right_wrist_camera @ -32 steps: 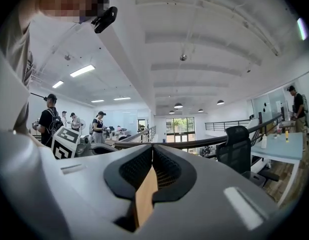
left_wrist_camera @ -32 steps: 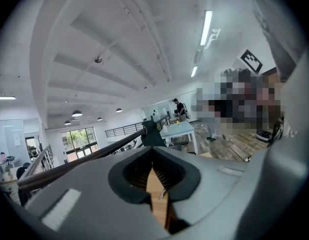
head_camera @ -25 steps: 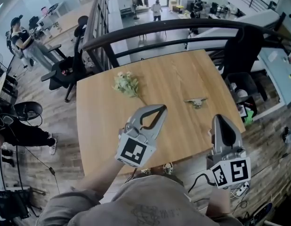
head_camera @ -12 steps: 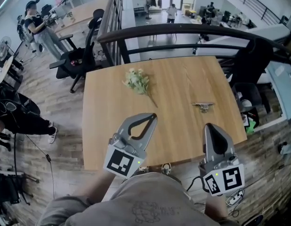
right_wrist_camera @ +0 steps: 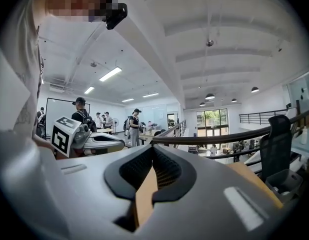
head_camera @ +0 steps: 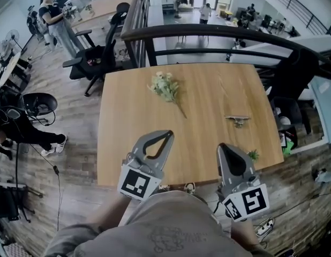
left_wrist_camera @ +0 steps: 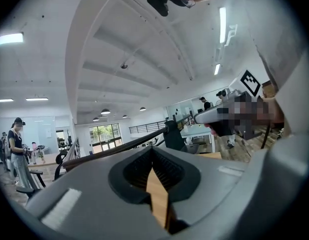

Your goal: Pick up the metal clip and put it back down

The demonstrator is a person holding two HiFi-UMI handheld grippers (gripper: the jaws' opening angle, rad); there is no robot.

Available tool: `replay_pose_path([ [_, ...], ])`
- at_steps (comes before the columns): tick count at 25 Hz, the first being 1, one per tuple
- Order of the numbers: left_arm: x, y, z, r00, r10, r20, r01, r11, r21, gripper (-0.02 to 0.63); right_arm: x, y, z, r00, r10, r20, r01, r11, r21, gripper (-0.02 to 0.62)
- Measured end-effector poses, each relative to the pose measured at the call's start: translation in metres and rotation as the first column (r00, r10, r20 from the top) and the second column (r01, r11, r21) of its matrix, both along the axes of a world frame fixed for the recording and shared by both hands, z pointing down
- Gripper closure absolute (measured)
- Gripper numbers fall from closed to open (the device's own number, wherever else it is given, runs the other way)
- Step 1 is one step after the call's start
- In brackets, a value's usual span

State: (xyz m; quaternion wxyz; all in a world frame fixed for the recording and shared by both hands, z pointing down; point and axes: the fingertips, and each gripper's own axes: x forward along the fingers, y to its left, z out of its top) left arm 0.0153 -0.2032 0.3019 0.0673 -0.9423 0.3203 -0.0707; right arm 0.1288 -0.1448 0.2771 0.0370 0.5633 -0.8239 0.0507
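Note:
The metal clip (head_camera: 238, 120) lies flat on the right side of the wooden table (head_camera: 128, 116), nothing touching it. A sprig of pale flowers (head_camera: 166, 87) rests further back, near the middle. Both grippers hover over the table's near edge, pointing away from me. My left gripper (head_camera: 168, 134) is shut and empty, its tips meeting in the left gripper view (left_wrist_camera: 152, 149). My right gripper (head_camera: 223, 146) is also shut and empty (right_wrist_camera: 153, 148), a good hand's length short of the clip. Neither gripper view shows the clip.
A dark railing (head_camera: 208, 32) runs behind the table's far edge, with a lower floor beyond. Office chairs (head_camera: 98, 55) stand to the far left, and a person (head_camera: 54, 12) beyond them. A small green thing (head_camera: 253, 155) shows at the table's near right edge.
Both grippers have drawn back toward me and now sit lower in the head view. The right one has shifted left. The clip and flowers have stayed on the table.

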Motion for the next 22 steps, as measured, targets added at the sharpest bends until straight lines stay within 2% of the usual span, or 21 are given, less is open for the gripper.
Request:
replay_pose_path([
  [15,-0.009,-0.002,-0.008,1.000,-0.019,-0.017,0.018,1.000,-0.022,0.606,-0.008,-0.007,0.006,0.999,-0.029,-0.016,0.029,0.999,-0.022,0.584],
  [22,-0.009,-0.008,-0.014,1.000,0.000,-0.006,0.000,1.000,-0.019,0.606,-0.010,-0.016,0.004,1.000,-0.025,-0.015,0.025,0.999,-0.034,0.584],
])
